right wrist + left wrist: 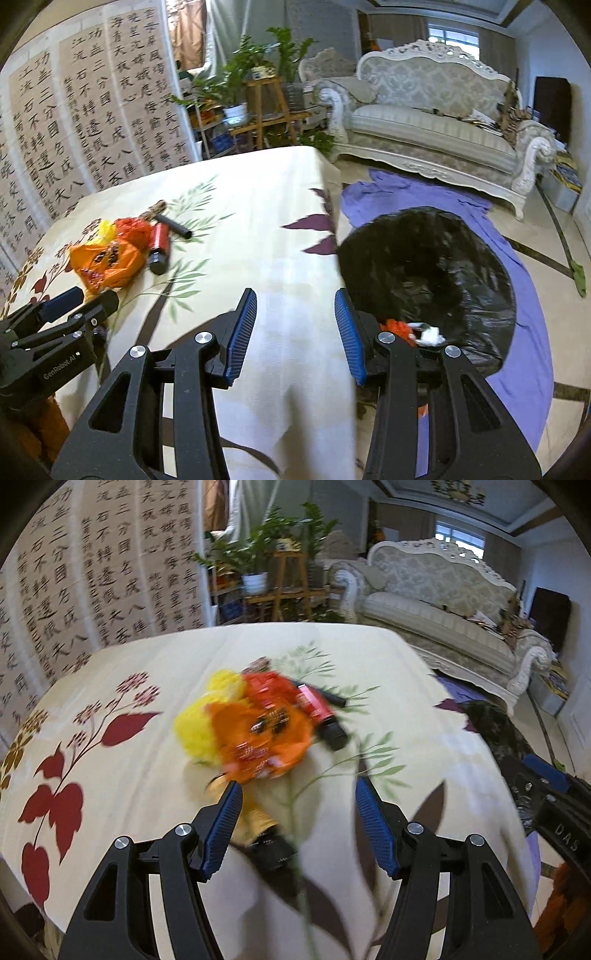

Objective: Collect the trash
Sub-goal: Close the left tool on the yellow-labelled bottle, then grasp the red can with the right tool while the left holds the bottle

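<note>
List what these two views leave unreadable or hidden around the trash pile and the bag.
- Orange bag: its print is smeared by motion blur in the left wrist view and too small in the right wrist view.
- Black-capped item by the left gripper: blurred, partly behind a finger.
- Trash bag: its contents are partly hidden by the right gripper.
- Yellow trash: mostly behind the orange bag.

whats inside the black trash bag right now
Inside the black trash bag, near its front rim, lie an orange-red crumpled scrap and a white wad. The right gripper, open, hides part of that rim; the dark interior shows nothing else.
</note>
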`<state>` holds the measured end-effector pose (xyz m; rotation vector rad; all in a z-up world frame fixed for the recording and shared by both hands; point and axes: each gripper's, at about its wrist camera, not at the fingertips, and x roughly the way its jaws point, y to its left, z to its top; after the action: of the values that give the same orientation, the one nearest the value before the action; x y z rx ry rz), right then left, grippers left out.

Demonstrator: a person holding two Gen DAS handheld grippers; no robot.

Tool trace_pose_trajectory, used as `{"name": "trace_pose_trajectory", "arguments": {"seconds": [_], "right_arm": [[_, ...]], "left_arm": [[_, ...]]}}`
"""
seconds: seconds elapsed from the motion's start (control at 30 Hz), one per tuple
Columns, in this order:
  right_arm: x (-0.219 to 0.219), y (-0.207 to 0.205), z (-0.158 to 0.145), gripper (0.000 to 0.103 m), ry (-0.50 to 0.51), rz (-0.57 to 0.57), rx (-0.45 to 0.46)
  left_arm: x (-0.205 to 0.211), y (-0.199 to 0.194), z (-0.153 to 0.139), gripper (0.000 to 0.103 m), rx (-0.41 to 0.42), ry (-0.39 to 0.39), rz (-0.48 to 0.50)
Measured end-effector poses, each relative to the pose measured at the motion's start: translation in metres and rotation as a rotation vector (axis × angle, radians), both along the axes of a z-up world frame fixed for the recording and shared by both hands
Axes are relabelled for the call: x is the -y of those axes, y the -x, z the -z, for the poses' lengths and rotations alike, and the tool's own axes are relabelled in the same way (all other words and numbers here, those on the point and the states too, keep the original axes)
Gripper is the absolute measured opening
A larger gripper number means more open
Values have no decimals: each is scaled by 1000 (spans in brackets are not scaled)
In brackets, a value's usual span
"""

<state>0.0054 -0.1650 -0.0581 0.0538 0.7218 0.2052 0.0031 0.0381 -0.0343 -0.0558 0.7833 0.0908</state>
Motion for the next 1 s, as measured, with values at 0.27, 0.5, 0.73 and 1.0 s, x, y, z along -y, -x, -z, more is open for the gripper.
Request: {"name": "trace_pose_trajectory", "arguments": {"seconds": [0.27,0.5,0.73,1.0], "right_arm": [[-25,-3,0,43,6,-56,-8],[-37,-3,1,43,9,-79,-15],[-51,-9,4,43,11,-104,-27],[-74,-23,6,43,19,-150,-37]], "left_arm": [[-25,-3,13,62,-47,20,-52],[-39,-3,21,57,-99,83,-61],[-48,4,19,27,-93,67,-61],[-67,8,19,25,-80,89,-57]]}}
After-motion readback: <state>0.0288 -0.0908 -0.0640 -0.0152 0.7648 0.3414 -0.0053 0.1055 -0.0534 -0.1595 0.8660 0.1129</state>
